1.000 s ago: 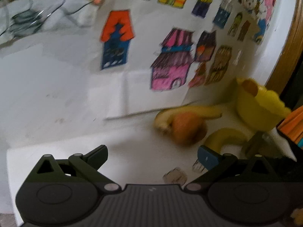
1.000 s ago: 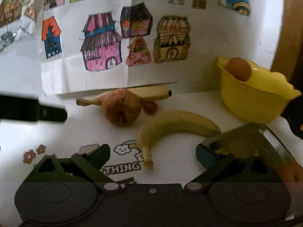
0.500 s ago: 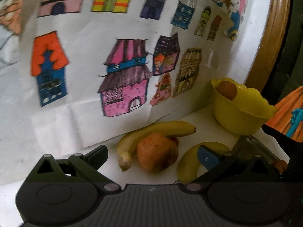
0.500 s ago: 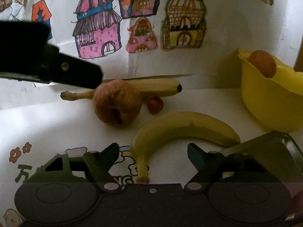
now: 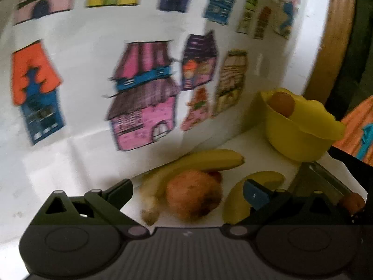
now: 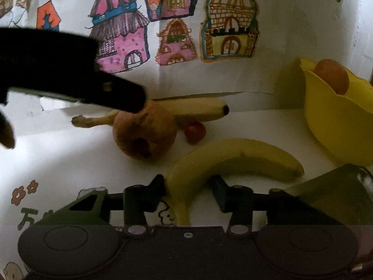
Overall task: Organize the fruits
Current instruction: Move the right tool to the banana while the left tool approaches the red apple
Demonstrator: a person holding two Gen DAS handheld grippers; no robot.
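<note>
Yellow, the near banana (image 6: 233, 158) lies on the white table (image 6: 58, 163) with its stem end between the right gripper (image 6: 188, 186) fingers, which are close around it but not clearly clamped. The left gripper (image 5: 186, 186) hangs wide open over the apple (image 5: 193, 196). Behind lie a cherry tomato (image 6: 195, 131) and a second banana (image 6: 198, 109); the yellow bowl (image 6: 338, 126) holds an orange fruit (image 6: 332, 75).
</note>
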